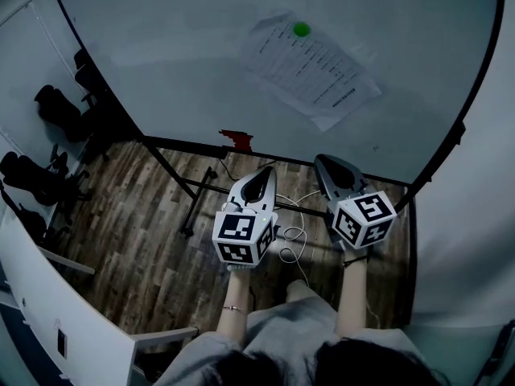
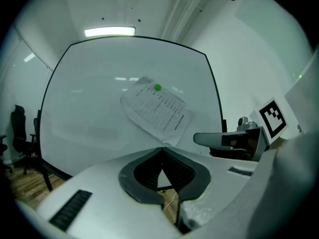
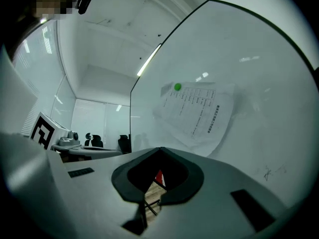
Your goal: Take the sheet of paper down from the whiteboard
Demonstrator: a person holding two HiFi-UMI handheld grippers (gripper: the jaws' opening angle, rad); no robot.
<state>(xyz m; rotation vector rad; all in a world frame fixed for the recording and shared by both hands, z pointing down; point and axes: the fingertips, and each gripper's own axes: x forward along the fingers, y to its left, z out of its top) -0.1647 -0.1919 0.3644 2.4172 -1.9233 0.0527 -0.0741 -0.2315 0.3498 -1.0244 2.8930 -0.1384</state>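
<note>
A printed sheet of paper hangs tilted on the whiteboard, pinned near its top by a round green magnet. The sheet and the magnet also show in the left gripper view, and the sheet with the magnet in the right gripper view. My left gripper and right gripper are side by side below the sheet, short of the board, both pointing at it. Both are shut with nothing between their tips, and neither touches the paper.
A red object rests at the board's bottom edge. The board's black stand legs and a white cable lie on the wooden floor. Black office chairs stand at the left. A white desk edge runs along the lower left.
</note>
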